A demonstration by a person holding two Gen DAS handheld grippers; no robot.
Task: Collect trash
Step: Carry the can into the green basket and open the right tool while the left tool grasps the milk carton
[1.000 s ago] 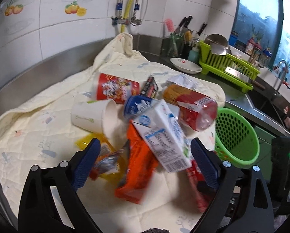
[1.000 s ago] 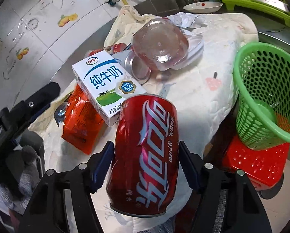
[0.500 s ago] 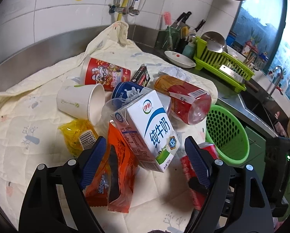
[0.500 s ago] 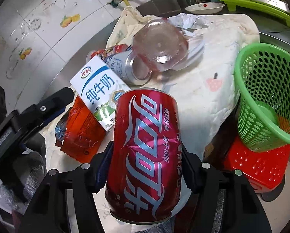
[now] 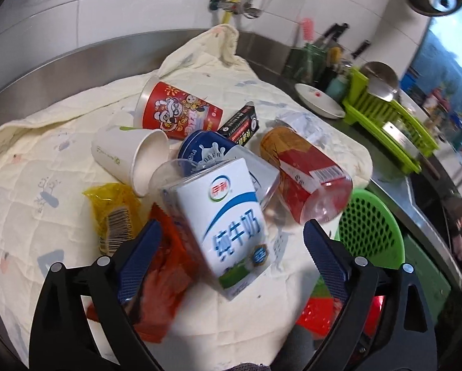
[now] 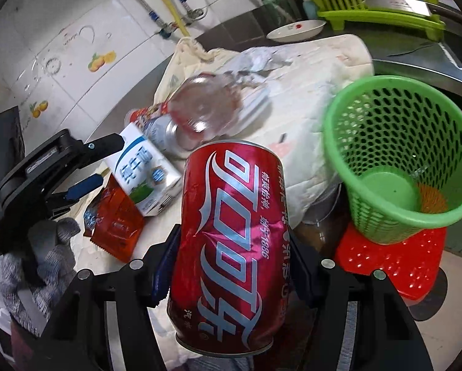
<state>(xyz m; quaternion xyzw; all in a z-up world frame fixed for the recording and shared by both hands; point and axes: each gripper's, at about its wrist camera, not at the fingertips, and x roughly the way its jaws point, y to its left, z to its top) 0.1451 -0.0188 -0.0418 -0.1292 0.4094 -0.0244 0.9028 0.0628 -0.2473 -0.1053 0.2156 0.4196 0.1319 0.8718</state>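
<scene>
Trash: the red can (image 6: 231, 247) sits squeezed in the right tongs (image 6: 231, 266). Left tongs (image 5: 231, 241), just opening wider, stand around the milk box (image 5: 227, 225), not touching.

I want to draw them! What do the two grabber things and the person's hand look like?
Both grippers, left and right, have black frames with silver round bolts and dark blue fingers. The hand holding the left one wears a grey knitted glove.

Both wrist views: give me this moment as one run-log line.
right gripper: shut on red can | left gripper: open around milk carton, jaws just reopened | green basket: empty
</scene>
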